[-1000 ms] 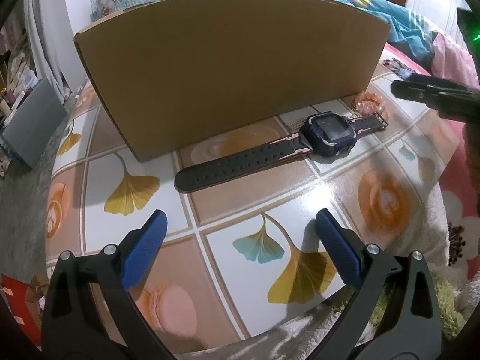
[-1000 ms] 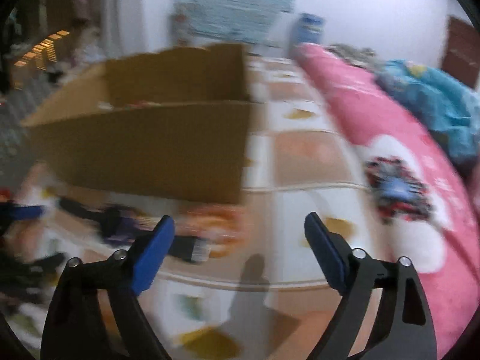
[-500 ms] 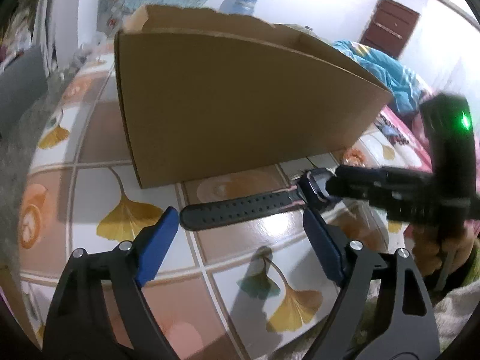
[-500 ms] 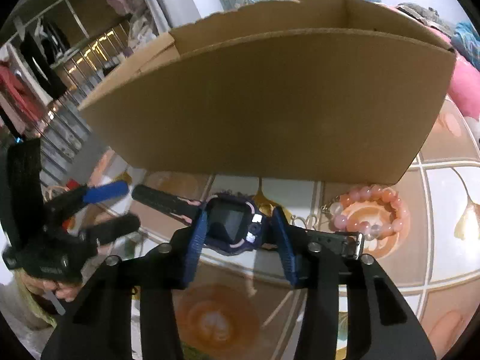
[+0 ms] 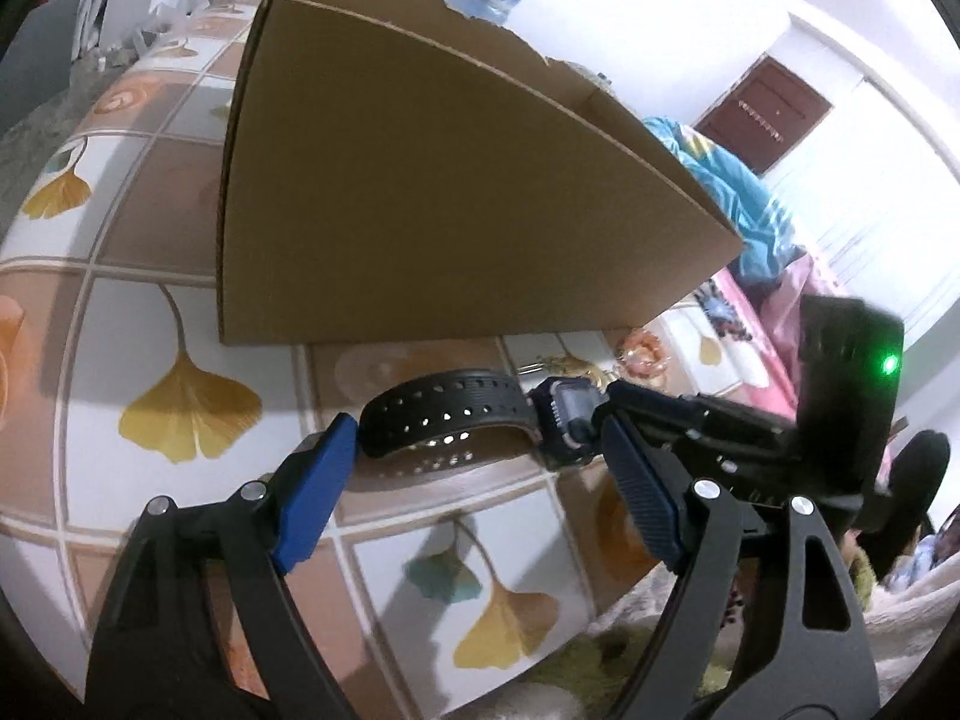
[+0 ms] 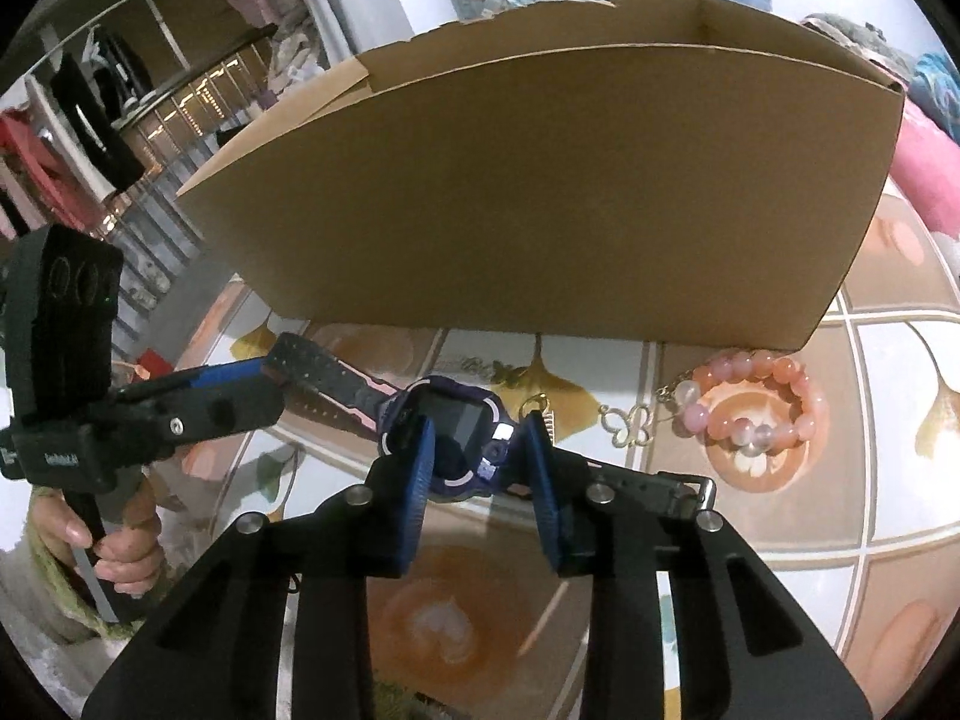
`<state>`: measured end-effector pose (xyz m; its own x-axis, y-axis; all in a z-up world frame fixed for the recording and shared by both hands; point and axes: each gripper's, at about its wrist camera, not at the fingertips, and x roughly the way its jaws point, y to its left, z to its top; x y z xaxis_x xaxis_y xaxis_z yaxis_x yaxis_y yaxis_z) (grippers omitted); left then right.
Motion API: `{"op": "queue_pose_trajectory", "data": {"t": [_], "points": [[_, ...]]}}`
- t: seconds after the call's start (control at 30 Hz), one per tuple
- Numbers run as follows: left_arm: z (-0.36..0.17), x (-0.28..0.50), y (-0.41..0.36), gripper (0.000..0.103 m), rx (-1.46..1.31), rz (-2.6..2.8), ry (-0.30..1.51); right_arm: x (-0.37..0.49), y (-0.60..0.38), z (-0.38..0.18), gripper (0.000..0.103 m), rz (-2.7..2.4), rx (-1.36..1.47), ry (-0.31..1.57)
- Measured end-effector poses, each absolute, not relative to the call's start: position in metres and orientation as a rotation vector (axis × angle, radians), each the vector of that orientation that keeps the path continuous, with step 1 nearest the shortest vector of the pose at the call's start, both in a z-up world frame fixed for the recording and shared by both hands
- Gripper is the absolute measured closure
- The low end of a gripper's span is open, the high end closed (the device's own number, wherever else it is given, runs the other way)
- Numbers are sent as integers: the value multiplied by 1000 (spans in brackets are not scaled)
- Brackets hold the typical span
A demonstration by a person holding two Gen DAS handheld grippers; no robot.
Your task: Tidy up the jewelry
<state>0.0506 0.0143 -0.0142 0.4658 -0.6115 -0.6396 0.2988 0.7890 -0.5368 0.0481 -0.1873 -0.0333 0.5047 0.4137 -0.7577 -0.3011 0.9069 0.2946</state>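
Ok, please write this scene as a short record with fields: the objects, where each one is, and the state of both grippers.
surface: table with ginkgo-leaf tile pattern
box: cardboard box, open top, behind the jewelry
watch: smartwatch, its body between the right pads, strap arched up
bracelet: pink bead bracelet on the table, right of the watch, untouched
right gripper: jaws closing on the watch body
left gripper: open, one pad at the strap end

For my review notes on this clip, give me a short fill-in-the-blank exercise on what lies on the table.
1. The right gripper is closing on the ____ of the watch.
2. The cardboard box stands ____ the watch.
3. The beaded bracelet is ____ in colour.
4. The watch strap is ____.

Missing words: case; behind; pink; black
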Motion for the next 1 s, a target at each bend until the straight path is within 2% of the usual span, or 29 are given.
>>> {"op": "queue_pose_trajectory", "data": {"t": [0.1,0.17,0.27,0.53,0.6,0.67,0.77,1.0], "points": [[-10,48,12,25,-383,-575,912,46,-187,-33,73,440,121,945],[-8,47,11,37,-368,-561,901,45,-187,-33,73,441,116,942],[-7,51,9,50,-368,-544,904,46,-184,-33,73,444,105,936],[-3,52,16,50,-364,-538,899,40,-173,-31,73,472,27,909],[-1,50,15,53,-352,-534,888,40,-172,-30,73,472,21,904],[0,48,14,69,-324,-526,880,41,-172,-30,73,474,24,902],[3,44,10,80,-287,-524,867,40,-173,-32,73,477,27,898],[2,32,-8,84,-100,-464,856,25,-190,-29,72,452,60,894]]}}
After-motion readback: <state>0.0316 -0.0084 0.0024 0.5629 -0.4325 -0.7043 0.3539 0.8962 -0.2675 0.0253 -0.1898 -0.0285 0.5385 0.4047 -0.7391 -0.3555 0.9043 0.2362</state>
